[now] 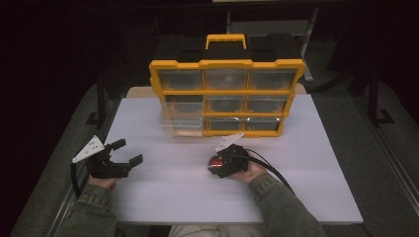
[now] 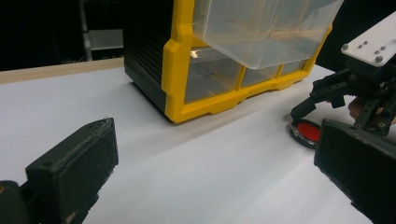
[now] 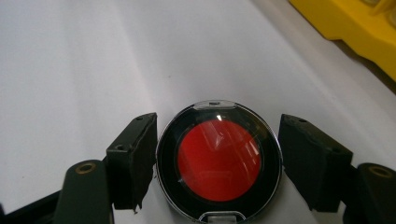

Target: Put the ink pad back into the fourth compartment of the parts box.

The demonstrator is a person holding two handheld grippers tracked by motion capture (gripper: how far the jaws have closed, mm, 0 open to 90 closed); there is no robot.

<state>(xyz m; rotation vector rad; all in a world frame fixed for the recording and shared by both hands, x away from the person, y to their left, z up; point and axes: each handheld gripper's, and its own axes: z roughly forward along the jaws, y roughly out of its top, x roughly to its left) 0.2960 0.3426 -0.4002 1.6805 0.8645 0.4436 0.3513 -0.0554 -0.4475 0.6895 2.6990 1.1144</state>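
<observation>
Compact point(image 3: 219, 161), round with red center, lies flat on the white table point(image 1: 306, 163) between the right gripper point(image 3: 219, 158) jaws, left jaw touching, right a sliver off, while left gripper point(image 2: 215, 172) gapes wide, its view catching the yellow organizer's point(image 2: 182, 70) pulled-out clear drawer point(image 2: 266, 28).

Drawer cabinet point(image 1: 227, 98) stands at the back of the desk point(image 1: 306, 187), one lower-left drawer point(image 1: 181, 125) pulled out. Round compact point(image 3: 218, 161) lies in front, between the right tool's point(image 3: 217, 158) jaws; left tool point(image 1: 127, 152) sits well off to its left.
</observation>
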